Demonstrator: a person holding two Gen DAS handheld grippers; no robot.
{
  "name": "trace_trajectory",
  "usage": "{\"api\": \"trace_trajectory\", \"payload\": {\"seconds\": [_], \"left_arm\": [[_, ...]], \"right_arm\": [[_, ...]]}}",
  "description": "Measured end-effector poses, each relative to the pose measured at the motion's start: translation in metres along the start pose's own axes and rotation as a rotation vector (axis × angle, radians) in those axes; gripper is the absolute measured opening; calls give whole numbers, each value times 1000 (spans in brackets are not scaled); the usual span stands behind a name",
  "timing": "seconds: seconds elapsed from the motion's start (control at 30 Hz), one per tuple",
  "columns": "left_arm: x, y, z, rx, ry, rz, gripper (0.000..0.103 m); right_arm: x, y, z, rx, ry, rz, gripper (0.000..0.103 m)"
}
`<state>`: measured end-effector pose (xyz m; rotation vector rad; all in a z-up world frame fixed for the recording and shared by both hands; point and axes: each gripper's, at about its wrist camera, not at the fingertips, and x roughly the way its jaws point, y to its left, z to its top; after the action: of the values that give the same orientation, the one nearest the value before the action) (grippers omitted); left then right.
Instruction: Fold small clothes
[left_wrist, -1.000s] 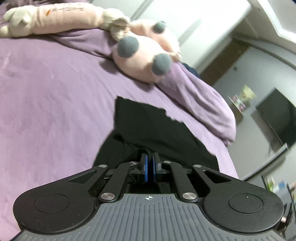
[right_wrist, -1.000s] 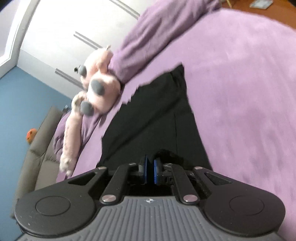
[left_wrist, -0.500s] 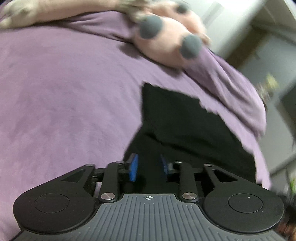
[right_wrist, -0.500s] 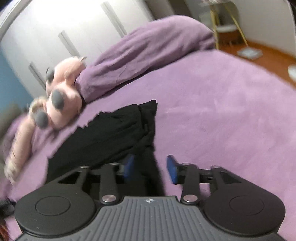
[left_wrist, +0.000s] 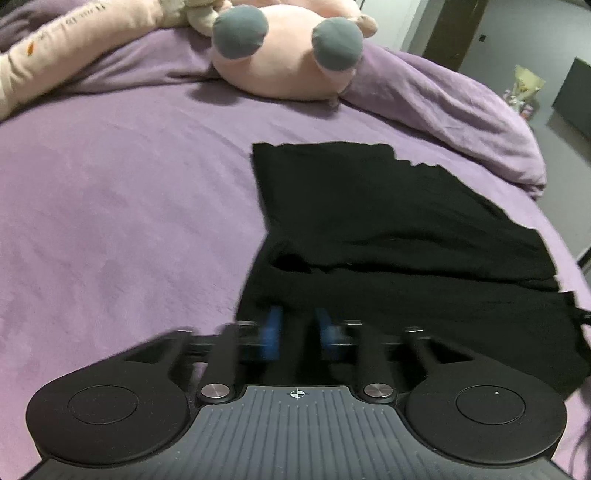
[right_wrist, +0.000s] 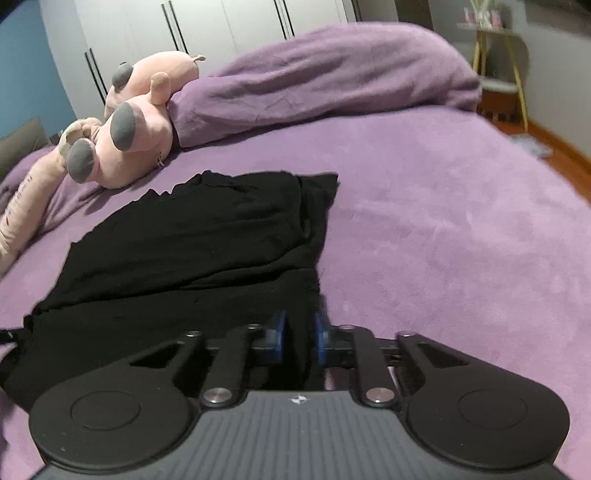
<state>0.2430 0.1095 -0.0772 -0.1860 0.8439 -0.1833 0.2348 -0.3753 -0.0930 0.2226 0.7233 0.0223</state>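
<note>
While lying flat on fuzzy purple bed cover (right_wrist: 461, 240), one black folded cloth garment (left_wrist: 388, 229) has upper layer over lower. Left gripper (left_wrist: 297, 332) and right gripper (right_wrist: 299, 334): each spread apart over near edge, nothing pinched. One pink plush toy with grey pads (left_wrist: 288, 48) behind. White wardrobe doors (right_wrist: 221, 22) only in right view.

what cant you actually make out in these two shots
- Left wrist view: the left gripper is motion-blurred; whether its pads touch the black garment is unclear.
- Right wrist view: the garment's near edge is hidden behind the right gripper.
- Garment type: too dark to tell.
</note>
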Motion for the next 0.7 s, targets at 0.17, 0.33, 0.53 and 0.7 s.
{"api": "trace_trajectory", "payload": {"seconds": [0.17,0.33,0.53,0.7], "left_arm": [[-5,3,-1,-4,-38,13,7],[-13,4,-1,13,-69,39,22],[2,4,0,37,-22,50,30],[7,-4,2,84,-20,53,38]], "right_arm": [[-17,12,-3,-68,-61,47,4],[-25,18,-3,-71,-80,90,4],[-21,18,-6,-47,-67,92,4],[-17,15,-6,-41,-50,86,5]]}}
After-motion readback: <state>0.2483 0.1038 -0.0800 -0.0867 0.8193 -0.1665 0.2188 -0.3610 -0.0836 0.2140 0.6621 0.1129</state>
